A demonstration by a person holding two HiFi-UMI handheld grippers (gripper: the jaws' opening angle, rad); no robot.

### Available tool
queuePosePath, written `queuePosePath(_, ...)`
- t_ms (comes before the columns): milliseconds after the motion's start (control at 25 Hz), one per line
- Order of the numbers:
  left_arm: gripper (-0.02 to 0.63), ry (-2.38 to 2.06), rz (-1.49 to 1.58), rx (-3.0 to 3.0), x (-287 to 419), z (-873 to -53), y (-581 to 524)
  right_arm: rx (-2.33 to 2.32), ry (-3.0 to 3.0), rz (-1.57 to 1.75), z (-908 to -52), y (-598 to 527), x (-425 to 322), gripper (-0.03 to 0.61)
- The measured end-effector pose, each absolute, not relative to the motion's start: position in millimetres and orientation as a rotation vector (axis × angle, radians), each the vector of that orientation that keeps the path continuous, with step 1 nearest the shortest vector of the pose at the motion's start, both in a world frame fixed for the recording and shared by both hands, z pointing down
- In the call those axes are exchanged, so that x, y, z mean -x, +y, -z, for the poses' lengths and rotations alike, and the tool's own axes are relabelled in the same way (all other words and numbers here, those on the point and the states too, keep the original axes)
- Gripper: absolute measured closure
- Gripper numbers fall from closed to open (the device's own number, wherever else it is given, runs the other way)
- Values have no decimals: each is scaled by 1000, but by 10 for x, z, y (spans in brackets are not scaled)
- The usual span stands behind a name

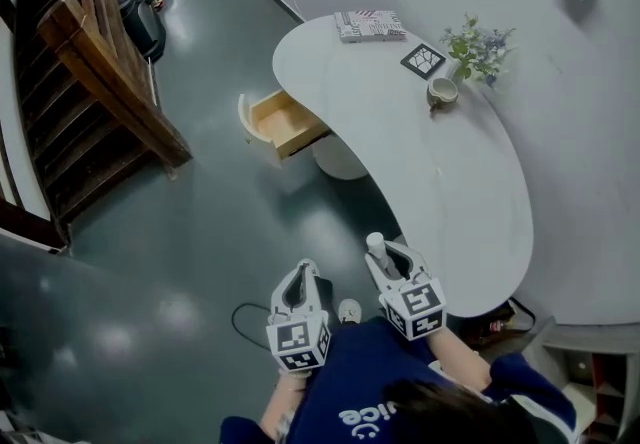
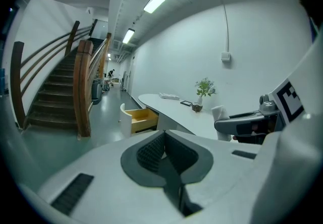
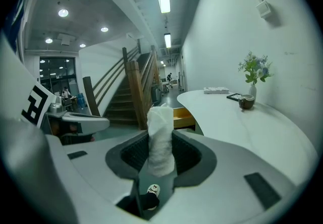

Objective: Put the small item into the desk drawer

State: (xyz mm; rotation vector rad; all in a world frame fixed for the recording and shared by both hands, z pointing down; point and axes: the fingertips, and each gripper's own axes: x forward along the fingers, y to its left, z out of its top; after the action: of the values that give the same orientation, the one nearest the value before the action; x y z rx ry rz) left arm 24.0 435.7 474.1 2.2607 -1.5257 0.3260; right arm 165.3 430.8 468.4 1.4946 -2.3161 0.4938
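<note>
While the drawer (image 1: 283, 122) stands open, the white roll (image 3: 160, 137) sits pinched in the right gripper (image 3: 160, 155) jaws.
Left gripper (image 2: 162, 151) jaws pressed together, empty; drawer well apart, at the far end of the counter (image 1: 450, 182).

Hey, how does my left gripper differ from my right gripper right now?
The right gripper clamps an upright white roll; the left gripper holds nothing. The left gripper's jaws are together, the right gripper's are held apart by the roll. The right gripper is beside the desk edge, the left gripper over open floor. Both face the open drawer.
</note>
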Motion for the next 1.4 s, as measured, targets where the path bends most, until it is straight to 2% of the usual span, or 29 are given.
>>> queuePosePath(320, 609, -1467, -335, -2298, -273, -4748, 3811, -1525, -2272, -466, -4649, 3835, -1638, 441)
queuePosePath(1000, 609, -1390, -353, -2313, 136, -4919, 2539, -1568, -2198, -526, -4847, 2699, -1193, 439)
queuePosePath(1400, 609, -1341, -377, -2364, 328, -4956, 2154, -1639, -2159, -562, -4953, 2448, -1039, 439)
